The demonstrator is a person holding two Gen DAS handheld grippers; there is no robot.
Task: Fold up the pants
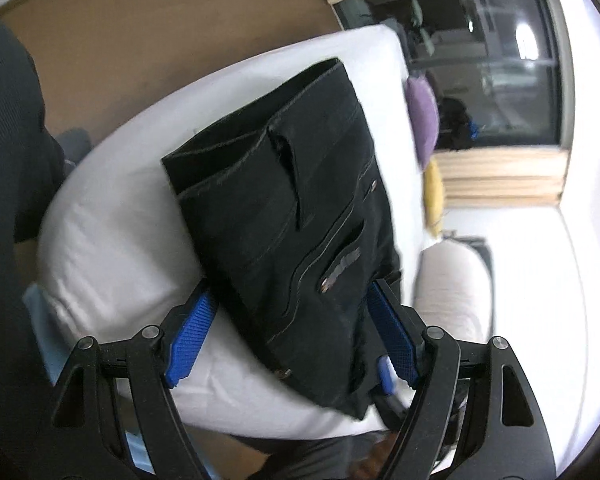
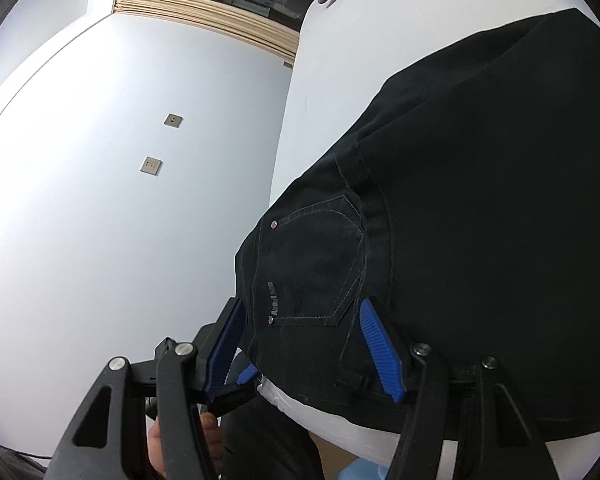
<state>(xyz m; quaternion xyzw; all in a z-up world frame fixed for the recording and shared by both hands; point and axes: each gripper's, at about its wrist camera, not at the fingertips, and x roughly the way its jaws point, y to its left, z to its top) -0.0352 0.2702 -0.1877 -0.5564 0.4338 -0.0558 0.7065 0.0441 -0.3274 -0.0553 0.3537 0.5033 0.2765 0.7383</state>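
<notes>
On the white cushion (image 1: 112,240), both the left gripper (image 1: 292,340) and right gripper (image 2: 304,344) gape wide, straddling the folded black pants (image 1: 300,200) ungripped.

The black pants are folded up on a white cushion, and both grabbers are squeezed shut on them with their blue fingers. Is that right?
Not quite. The grabbers are open, not squeezed shut. In the left wrist view the left grabber has its blue fingers spread wide at the near end of the black pants on the white cushion. The right wrist view shows the right grabber spread the same way.
</notes>
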